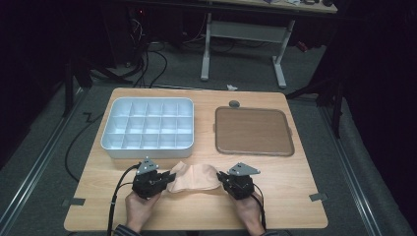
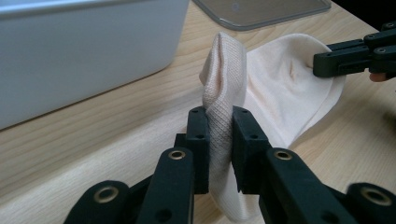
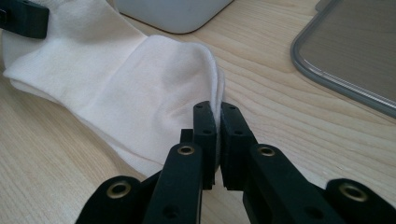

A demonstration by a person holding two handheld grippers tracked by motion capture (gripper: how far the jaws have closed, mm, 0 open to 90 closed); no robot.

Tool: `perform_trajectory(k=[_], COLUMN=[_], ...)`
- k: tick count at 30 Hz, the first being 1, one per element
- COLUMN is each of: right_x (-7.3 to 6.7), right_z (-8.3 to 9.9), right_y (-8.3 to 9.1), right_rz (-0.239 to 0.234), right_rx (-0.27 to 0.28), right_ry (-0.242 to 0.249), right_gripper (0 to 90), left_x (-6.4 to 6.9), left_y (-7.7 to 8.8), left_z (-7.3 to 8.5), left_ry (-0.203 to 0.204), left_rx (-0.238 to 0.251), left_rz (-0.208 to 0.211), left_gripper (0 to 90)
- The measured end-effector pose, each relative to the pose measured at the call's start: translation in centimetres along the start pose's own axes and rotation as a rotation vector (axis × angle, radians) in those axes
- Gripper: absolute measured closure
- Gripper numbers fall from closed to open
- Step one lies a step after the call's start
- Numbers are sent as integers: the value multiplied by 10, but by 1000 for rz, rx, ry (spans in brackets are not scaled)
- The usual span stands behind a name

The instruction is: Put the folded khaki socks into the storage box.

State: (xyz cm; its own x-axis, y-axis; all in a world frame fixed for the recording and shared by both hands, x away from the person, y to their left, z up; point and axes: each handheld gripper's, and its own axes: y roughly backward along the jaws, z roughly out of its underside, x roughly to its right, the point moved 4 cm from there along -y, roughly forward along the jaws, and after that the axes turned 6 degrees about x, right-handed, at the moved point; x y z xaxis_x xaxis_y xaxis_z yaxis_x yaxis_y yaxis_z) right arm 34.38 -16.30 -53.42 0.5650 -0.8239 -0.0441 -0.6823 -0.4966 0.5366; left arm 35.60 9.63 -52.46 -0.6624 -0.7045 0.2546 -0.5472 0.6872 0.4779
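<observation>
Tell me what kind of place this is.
Probably a lab or workshop recording bench: a wooden table on grey carpet, cables trailing across the floor, and another desk's frame in the dark behind.

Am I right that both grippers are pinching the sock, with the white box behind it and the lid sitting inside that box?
Not quite. Both the left gripper and right gripper do pinch the sock, and the white box is behind it, but the lid lies flat on the table beside the box, not inside it. The high view shows this.
</observation>
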Motion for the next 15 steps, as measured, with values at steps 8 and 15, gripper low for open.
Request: perform_trajectory(k=[8, 15], right_x=[11, 18], right_z=[5, 9], right_y=[9, 13], right_rz=[25, 40], right_rx=[0, -7], right_ry=[-16, -29], right_gripper=[867, 866], left_x=[8, 12], left_y=[-10, -21], left_z=[-5, -5], left_ry=[-22, -23], left_rx=[-2, -4], left_rz=[17, 26], left_gripper=[790, 789])
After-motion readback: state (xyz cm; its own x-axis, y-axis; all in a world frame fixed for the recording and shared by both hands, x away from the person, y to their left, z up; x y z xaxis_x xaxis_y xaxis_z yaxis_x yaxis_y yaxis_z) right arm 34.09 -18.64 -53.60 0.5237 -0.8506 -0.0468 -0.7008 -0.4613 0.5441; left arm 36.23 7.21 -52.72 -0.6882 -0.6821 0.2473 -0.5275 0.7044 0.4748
